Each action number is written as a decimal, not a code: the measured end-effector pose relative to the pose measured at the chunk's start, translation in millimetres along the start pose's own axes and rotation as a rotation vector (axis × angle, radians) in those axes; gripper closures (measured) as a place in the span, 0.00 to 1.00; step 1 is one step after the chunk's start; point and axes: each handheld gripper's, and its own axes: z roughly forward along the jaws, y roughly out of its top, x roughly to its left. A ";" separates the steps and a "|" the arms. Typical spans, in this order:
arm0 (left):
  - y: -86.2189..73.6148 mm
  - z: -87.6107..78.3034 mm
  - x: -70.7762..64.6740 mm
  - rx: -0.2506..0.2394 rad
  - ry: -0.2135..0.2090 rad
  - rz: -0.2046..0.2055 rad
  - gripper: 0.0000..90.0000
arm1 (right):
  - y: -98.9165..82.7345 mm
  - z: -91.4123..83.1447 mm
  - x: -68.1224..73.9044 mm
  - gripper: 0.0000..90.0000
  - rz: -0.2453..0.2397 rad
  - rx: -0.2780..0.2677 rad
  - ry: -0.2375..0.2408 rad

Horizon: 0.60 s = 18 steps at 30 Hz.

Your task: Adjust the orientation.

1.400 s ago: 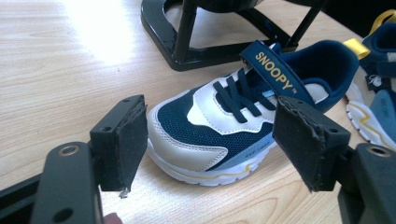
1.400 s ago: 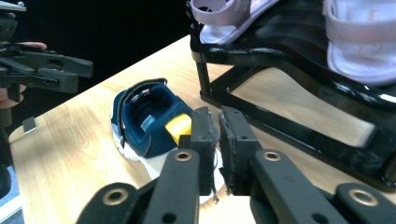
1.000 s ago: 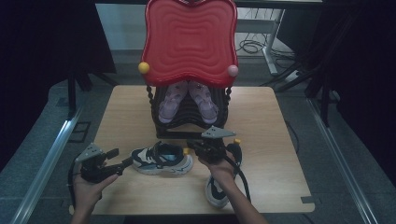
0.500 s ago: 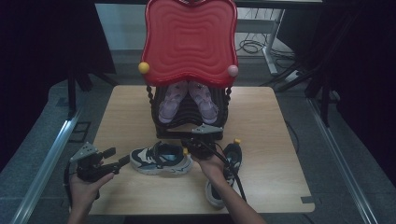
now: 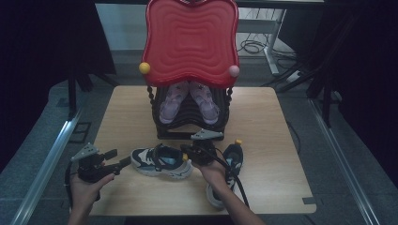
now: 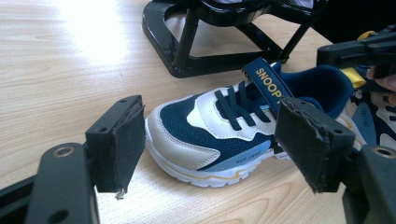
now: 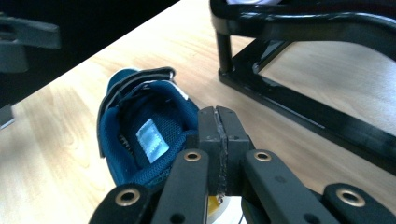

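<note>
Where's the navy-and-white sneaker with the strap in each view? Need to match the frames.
High view: sneaker lies on its sole at lower centre, between the two grippers.
Left gripper view: sneaker at centre, toe toward the lower left, seen between the open jaws.
Right gripper view: sneaker at left of centre, its blue inside facing the camera, by the shut jaws.
Shared landmark: the black rack behind it.

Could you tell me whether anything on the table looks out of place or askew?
The two navy-and-white shoes are not paired. One shoe stands side-on in front of the black rack, its strap standing up undone. The other shoe lies at an angle beside it, behind the right gripper. The pink shoes sit neatly on the rack.
</note>
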 end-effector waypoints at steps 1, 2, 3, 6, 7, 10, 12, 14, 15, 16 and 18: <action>-0.2 0.2 0.3 0.002 0.001 -0.001 0.28 | -0.6 -1.0 1.8 1.00 0.000 0.005 0.000; -0.3 0.4 0.6 0.004 0.000 -0.003 0.28 | -1.8 -2.1 4.7 1.00 -0.011 0.006 -0.002; -0.4 0.6 0.8 0.005 -0.001 -0.007 0.28 | -2.6 -2.9 7.1 1.00 -0.019 0.008 -0.004; -0.6 1.1 1.2 0.006 -0.003 -0.015 0.28 | -4.7 -4.8 12.6 1.00 -0.043 0.010 -0.001; -0.8 1.3 1.1 0.007 -0.004 -0.017 0.28 | -5.2 -5.4 13.9 1.00 -0.047 0.013 0.000; -0.9 1.6 1.3 0.009 -0.003 -0.019 0.28 | -7.7 -6.9 18.0 1.00 -0.054 0.014 0.008; -1.0 1.6 1.5 0.012 -0.003 -0.023 0.28 | -9.7 -8.3 22.0 1.00 -0.059 0.024 0.022; -1.1 1.8 1.7 0.014 -0.005 -0.026 0.28 | -11.7 -9.3 25.4 1.00 -0.064 0.027 0.033; -1.3 2.0 1.8 0.012 -0.007 -0.028 0.28 | -12.8 -9.8 27.4 1.00 -0.065 0.026 0.043; -1.2 2.1 1.9 0.015 -0.007 -0.028 0.28 | -14.0 -10.2 29.8 1.00 -0.071 0.027 0.048; -1.3 2.3 1.9 0.017 -0.007 -0.028 0.28 | -16.2 -10.7 34.6 1.00 -0.077 0.030 0.064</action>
